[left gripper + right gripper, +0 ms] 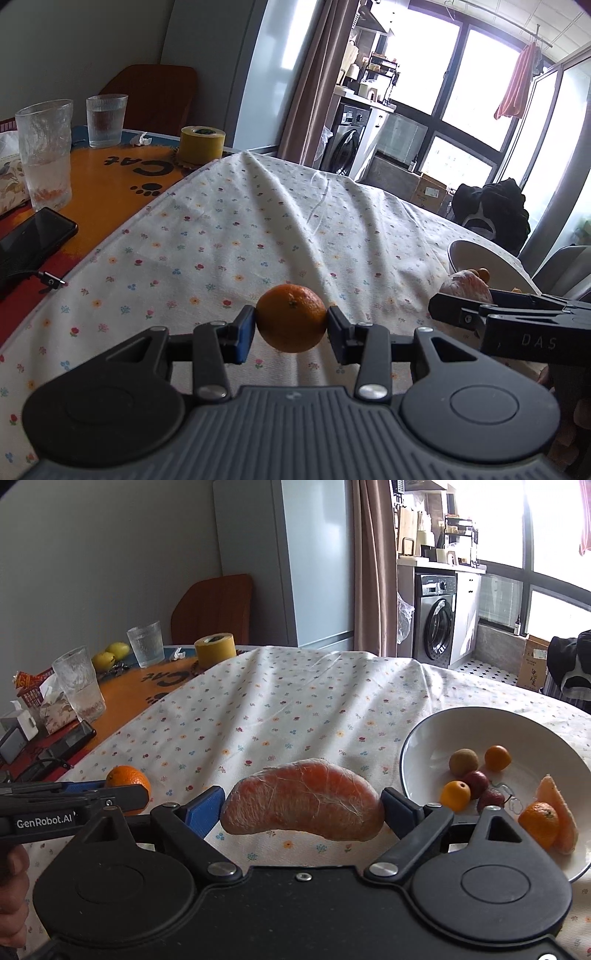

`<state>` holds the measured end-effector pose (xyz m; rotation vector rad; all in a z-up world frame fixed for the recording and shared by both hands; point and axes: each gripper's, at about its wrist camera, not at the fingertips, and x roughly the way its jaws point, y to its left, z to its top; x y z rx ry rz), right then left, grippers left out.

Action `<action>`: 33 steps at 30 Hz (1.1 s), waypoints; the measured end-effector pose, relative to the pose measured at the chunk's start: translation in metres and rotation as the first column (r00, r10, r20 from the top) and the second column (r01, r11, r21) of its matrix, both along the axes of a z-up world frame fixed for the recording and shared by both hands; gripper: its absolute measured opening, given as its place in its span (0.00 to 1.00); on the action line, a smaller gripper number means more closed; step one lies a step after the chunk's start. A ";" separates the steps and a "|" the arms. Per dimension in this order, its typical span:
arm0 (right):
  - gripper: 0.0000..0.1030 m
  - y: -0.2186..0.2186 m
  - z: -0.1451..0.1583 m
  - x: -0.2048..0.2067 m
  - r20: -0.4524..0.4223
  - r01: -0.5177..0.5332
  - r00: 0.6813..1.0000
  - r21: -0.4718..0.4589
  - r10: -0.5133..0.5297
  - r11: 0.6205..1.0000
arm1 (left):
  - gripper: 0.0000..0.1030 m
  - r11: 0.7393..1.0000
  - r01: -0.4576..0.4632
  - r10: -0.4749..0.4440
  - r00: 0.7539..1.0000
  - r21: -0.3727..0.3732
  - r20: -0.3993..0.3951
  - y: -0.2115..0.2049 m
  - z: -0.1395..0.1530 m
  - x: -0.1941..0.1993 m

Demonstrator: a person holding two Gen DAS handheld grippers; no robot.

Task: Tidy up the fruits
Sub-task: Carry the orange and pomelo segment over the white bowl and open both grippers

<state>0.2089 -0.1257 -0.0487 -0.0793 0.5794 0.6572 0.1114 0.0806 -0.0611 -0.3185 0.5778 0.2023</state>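
The left gripper point(291, 322) has its jaws pinching a mandarin point(291, 317) by its sides, lifted clear of the flowered cloth point(229, 229), while the right gripper point(303, 805) has its jaws pinching a peeled pomelo segment point(303, 799) end to end, held level just left of the bowl point(424, 727). Both grippers point forward side by side, the left one's tip near the right one's left finger. Left of the bowl the cloth lies bare and rumpled up to its curved edge, past which the worktop point(110, 177) carries two glasses, a tape roll point(202, 144) and a phone point(35, 236); the bowl holds small fruits and another segment.
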 end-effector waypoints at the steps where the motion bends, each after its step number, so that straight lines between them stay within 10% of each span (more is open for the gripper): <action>1: 0.86 -0.004 0.003 0.000 0.005 0.006 1.000 0.007 -0.006 1.000 | 0.39 1.000 0.003 -0.003 1.000 0.002 0.002 -0.002 0.001 0.000; 33: 0.86 -0.111 0.008 0.020 0.024 0.228 0.973 0.100 -0.231 0.969 | 0.39 0.992 0.119 -0.121 0.992 0.048 0.022 -0.070 0.015 0.040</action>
